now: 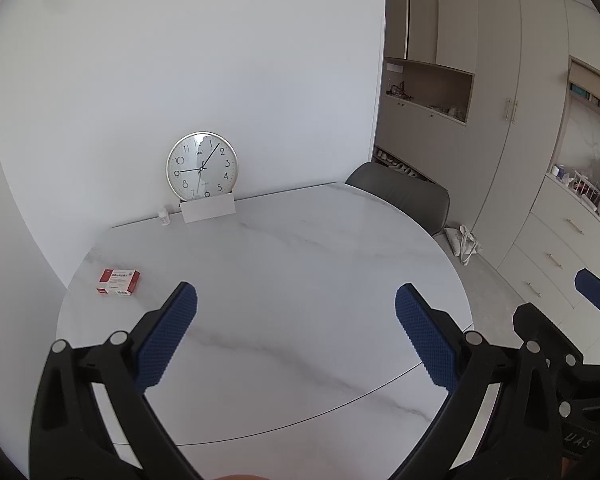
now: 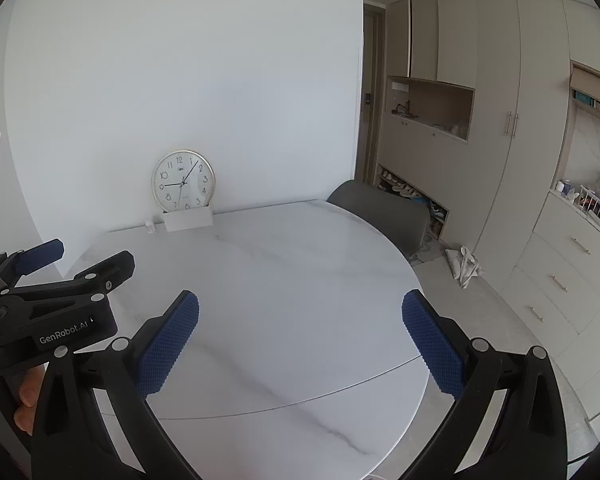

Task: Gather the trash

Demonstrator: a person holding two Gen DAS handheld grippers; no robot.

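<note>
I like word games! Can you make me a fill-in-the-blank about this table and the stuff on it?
1. The round thing leaning on the wall is a ____.
2. The small box on the table is white and ____.
3. Both the left hand-held gripper and the right hand-held gripper are ____.
4. The pads on the fingers are ____.

Missing words: clock; red; open; blue

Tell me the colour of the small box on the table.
Red and white box, best seen in left wrist view.

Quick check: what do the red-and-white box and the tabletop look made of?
Red-and-white box: likely printed cardboard, going by its crisp folded edges and flat printed faces. Tabletop: marble-look slab, white with grey veins and a soft sheen; real stone or sintered, can't tell.
</note>
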